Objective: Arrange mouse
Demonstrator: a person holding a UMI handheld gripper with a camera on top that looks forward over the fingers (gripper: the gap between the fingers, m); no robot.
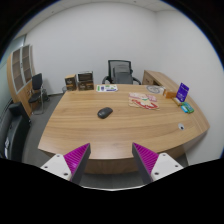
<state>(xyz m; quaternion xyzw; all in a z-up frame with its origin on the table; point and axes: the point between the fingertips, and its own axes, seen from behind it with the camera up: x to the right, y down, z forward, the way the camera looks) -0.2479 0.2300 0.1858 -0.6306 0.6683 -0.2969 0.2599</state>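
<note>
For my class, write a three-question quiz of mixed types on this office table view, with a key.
1. True or false: the tongs hold the mouse.
2. Where does the mouse lie? A) between the fingers B) beyond them on the table C) on a chair
3. Fill in: behind the table's far side stands an office ____.

Key: 1 false, they are open and empty; 2 B; 3 chair.

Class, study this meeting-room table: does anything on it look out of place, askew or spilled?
Nothing is spilled or damaged. The black mouse sits alone mid-table, far from the papers and small items near the far side, so it looks stray. The papers lie loosely fanned, not squared. The tongs are open, well short of the mouse, holding nothing.
</note>
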